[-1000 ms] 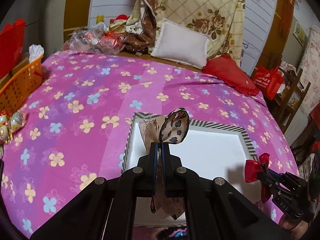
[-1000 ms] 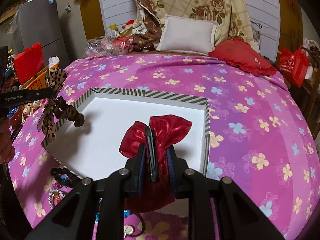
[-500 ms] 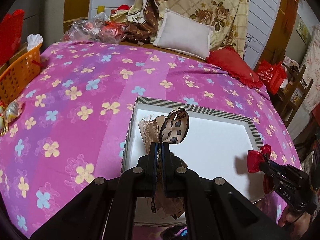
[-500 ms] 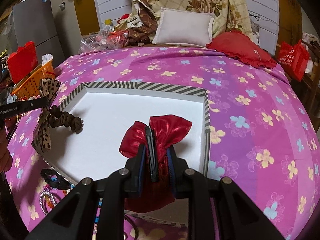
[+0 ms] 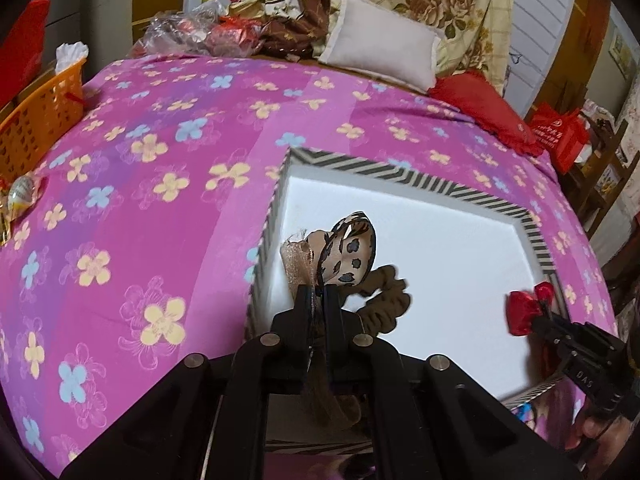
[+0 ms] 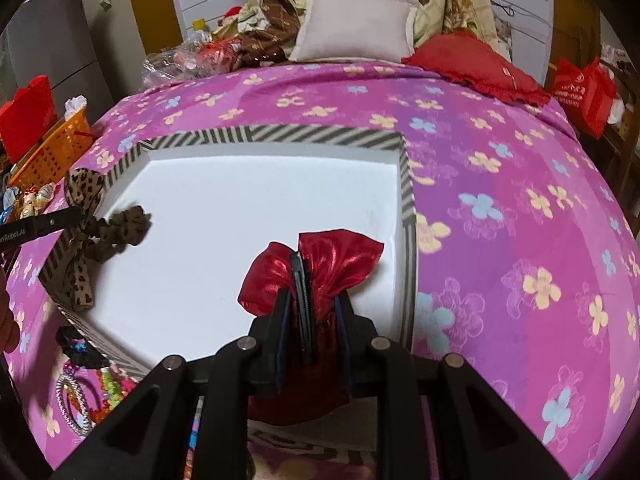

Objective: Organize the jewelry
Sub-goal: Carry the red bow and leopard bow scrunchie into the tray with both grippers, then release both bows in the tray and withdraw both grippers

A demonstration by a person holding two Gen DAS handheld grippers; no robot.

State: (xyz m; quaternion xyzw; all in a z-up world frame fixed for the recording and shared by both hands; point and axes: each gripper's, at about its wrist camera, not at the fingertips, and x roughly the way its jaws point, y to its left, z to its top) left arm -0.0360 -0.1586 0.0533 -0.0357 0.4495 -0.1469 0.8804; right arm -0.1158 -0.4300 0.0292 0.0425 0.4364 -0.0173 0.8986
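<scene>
We hold two soft hair accessories over a shallow white tray with a black-and-white striped rim, lying on a bed covered by a pink floral bedspread. Our left gripper is clamped on a leopard-print bow, pinched near its knot so that one loop stands up above the fingers and the ruffled brown tails hang down at the tray's left side. Our right gripper is closed tight on a shiny red satin bow, gathered at its middle, poised over the tray's near right part. We judge both bows to be very light, limp and crushable; the satin looks slippery, so the firm centre, where a dark clip seems to sit, is the safest hold. The fabric will flop and swing when released. Whether either bow touches the tray floor we cannot tell, since each gripper's own body hides the underside. Beads and bangles lie just outside the tray's near left corner, partly cut off and blurred, so we cannot count them. An orange basket sits at the bed's left edge; its contents are unclear.
</scene>
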